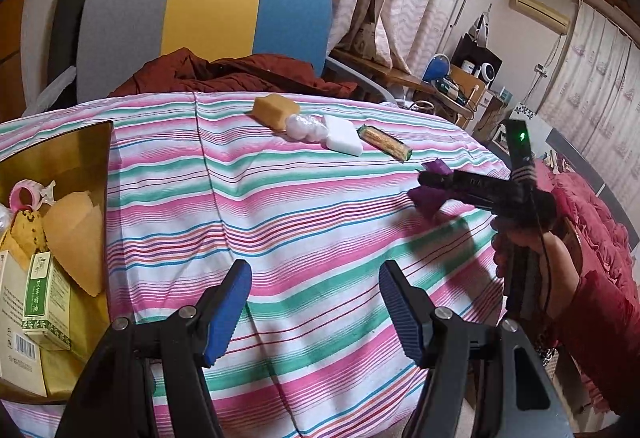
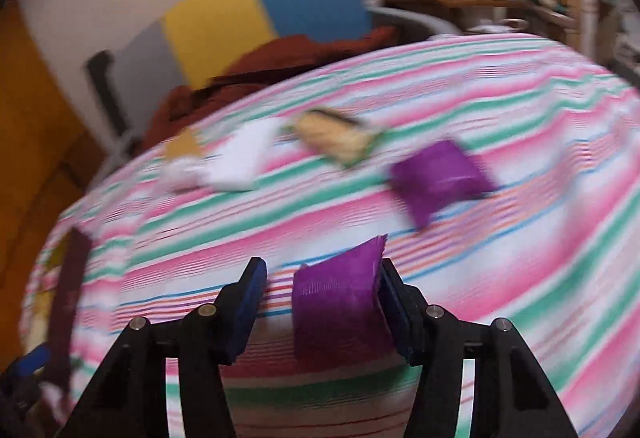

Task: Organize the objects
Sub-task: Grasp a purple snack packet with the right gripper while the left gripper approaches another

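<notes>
Writing on the green-labelled box is unreadable; left hand-held gripper released, right hand-held gripper's grasp unclear.

We see our right claw low over the striped cloth on the desk, with a purple packet between its blue pads, lying against the right pad with a gap at the left one. A second purple packet lies beyond it. Towards the far edge lie a yellow-green wrapped bar and a white block, both blurred.
</notes>
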{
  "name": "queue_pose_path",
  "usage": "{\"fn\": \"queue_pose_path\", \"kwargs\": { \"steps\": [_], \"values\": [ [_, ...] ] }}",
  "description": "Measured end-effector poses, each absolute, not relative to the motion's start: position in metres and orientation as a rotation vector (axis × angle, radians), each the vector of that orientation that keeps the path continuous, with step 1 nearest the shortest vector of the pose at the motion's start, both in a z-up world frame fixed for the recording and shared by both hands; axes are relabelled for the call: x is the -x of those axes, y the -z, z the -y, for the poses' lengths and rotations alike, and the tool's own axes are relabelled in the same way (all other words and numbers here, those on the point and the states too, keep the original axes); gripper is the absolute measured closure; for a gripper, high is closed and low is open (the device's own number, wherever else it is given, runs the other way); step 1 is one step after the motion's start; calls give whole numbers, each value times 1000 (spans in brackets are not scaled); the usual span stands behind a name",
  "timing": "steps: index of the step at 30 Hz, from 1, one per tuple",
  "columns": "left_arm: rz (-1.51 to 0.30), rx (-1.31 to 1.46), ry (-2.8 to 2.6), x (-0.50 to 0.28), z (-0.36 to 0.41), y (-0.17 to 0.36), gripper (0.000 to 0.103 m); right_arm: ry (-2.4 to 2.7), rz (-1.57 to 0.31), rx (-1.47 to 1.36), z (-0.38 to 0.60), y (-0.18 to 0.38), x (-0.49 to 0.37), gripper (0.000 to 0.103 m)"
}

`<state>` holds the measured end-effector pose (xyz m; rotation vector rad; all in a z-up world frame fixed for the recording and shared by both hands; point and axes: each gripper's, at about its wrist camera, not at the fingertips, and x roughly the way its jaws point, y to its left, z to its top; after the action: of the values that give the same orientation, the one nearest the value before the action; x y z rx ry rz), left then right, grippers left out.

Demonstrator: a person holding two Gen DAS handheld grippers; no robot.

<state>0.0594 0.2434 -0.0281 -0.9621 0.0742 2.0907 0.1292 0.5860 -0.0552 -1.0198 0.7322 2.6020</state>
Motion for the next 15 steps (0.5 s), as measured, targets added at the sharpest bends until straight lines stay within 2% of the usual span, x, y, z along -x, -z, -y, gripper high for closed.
{"fn": "queue_pose_path", "kwargs": {
  "steps": [1, 2, 5, 10, 15],
  "values": [
    [-78, 961, -2090, -60, -244, 28, 36, -2646, -765, 998, -584, 51, -130, 42],
    [-82, 960, -2091, -60, -244, 28, 36, -2673, -787, 973, -584, 47, -131, 33],
    [-77, 965, -2091, -60, -245, 29, 36, -2705, -737, 832, -588, 28, -145, 14],
    [-69, 978, -2079, -60, -250, 30, 36, -2498, -552, 806, -625, 21, -151, 13],
    [-105, 973, -2063, -65, -257, 30, 36, -2362, -478, 888, -662, 38, -137, 20]
  ]
}}
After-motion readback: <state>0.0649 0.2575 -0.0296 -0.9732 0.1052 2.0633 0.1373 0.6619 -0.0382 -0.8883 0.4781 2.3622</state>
